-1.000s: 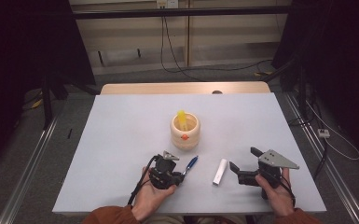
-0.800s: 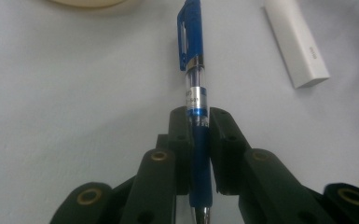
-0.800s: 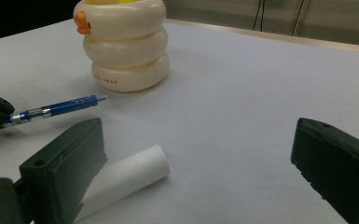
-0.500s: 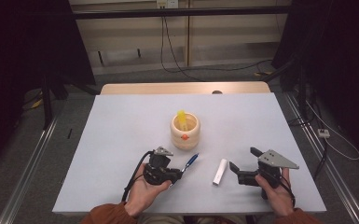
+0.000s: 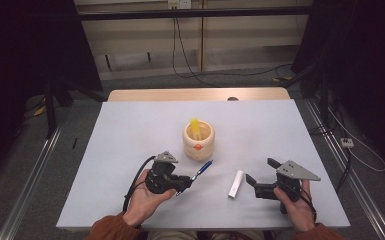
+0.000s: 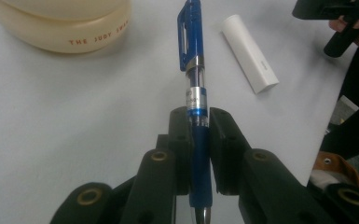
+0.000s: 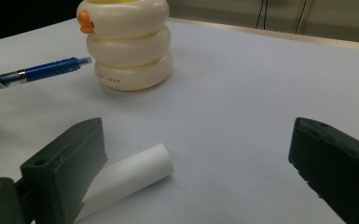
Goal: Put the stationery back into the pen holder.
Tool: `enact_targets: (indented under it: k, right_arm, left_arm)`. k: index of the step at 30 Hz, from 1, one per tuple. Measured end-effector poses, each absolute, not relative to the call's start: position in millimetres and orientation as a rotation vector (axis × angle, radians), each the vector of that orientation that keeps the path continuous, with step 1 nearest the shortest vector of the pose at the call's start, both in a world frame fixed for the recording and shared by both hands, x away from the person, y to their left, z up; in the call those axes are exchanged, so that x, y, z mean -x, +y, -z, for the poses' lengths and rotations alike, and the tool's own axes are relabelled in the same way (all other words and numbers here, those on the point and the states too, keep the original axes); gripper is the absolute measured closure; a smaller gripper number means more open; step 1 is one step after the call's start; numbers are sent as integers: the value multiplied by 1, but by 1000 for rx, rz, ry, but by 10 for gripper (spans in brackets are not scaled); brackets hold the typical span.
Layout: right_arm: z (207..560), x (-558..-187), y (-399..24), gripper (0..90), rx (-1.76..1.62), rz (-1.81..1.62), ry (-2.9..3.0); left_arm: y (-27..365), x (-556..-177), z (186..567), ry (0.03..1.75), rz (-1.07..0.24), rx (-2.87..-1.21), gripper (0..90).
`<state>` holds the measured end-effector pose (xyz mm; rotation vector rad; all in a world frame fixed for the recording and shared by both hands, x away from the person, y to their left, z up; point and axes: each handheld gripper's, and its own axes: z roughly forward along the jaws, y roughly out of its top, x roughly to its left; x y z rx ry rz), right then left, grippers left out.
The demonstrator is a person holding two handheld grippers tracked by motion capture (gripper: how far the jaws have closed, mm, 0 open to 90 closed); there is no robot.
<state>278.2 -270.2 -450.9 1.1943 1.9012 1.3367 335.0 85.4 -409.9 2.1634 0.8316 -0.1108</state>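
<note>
Left gripper (image 5: 182, 182) is clamped on the blue pen (image 6: 195, 84), apparently lifted just off the table (image 5: 130, 140) near the cream holder (image 5: 198, 140). Right gripper (image 5: 257, 180) stands apart beside the white tube (image 5: 236, 183).

The table (image 5: 130, 135) is seen from above and forward in the high view, while pen (image 6: 194, 70), cup (image 7: 127, 42) and white stick (image 7: 130, 179) are shared close and low by both gripper views.
</note>
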Motion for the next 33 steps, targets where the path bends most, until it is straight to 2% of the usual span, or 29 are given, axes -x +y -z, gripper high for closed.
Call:
enact_targets:
  k: [12,20,27,33]
  right_arm:
    - [451,-280,-262,51,-1190,-1385,1934]
    - [439,-280,-251,48,-1098,-1367,1957]
    - [430,-289,-233,49,-1029,-1336,2049]
    - [435,-289,-211,54,-929,-1290,2100]
  left_arm:
    - [87,-337,389,702,137,-2144,800]
    - [80,-347,377,649,140,-2190,800]
    - [59,-360,368,570,162,-2259,800]
    - [61,-358,364,554,166,-2276,800]
